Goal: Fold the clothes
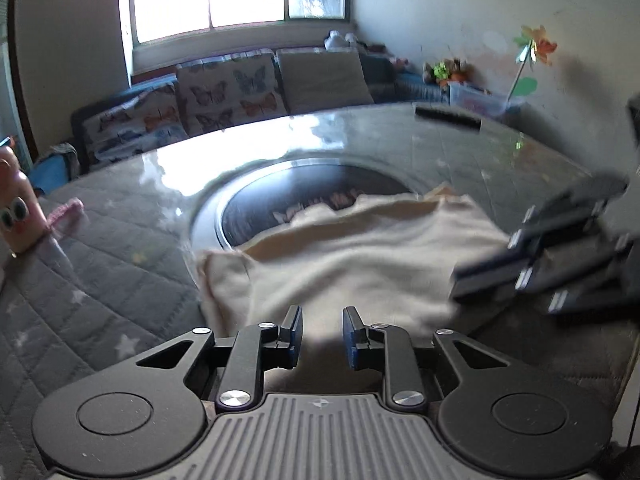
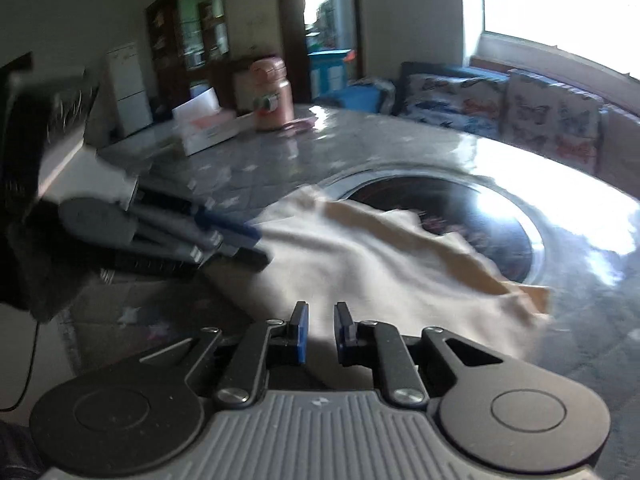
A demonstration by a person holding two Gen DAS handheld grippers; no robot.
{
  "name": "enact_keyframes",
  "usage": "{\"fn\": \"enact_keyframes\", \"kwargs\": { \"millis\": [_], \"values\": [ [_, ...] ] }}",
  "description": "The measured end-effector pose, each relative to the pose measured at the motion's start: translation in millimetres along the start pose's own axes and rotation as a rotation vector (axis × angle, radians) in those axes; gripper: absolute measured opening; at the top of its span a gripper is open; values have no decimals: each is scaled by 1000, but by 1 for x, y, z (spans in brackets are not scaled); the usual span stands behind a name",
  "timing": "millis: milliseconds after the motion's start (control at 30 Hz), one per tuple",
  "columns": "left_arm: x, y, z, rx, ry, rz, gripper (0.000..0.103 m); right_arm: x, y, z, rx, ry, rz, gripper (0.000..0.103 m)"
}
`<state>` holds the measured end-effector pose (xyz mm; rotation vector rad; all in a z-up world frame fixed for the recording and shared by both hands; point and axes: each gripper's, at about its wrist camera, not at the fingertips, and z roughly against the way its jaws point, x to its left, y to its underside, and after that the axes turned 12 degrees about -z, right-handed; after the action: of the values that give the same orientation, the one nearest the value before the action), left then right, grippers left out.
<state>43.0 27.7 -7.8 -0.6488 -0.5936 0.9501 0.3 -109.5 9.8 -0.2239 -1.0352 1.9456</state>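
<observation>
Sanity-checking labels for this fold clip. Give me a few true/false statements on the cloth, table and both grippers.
1. The cream garment lies partly over the round black inset. True.
2. The garment is neatly folded. False: it lies rumpled.
3. The left gripper has a gap between its fingers. True.
4. The right gripper lifts the garment high. False: cloth stays on the table.
5. The pink container stands on the garment. False: it stands apart.
</observation>
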Motion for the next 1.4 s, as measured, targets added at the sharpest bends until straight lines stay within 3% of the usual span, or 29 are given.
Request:
{"fn": "enact_keyframes", "kwargs": {
  "millis": [133, 333, 467, 600, 900, 1100, 1400],
  "values": [
    [-2, 9, -1, 1, 18, 11, 25, -23, 11, -1, 49, 45, -57, 13],
    [2, 9, 6, 1, 24, 7, 26, -29, 10, 12, 46, 28, -49, 15],
    [5, -3, 8, -27, 5, 8, 26, -38, 0, 17, -4, 53, -79, 16],
    [13, -4, -4, 0, -10, 31, 26, -60, 7, -3, 44, 92, -143, 16],
    [34, -23, -19, -1, -28, 47, 26, -69, -15, -10, 8, 91, -134, 17],
    [57, -23, -52, 66, -61, 91, 25, -87, -19, -32, 19, 93, -180, 17],
    [65, -40, -56, 26, -51, 107, 24, -96, -28, -37, 10, 107, -206, 18]
  ]
}}
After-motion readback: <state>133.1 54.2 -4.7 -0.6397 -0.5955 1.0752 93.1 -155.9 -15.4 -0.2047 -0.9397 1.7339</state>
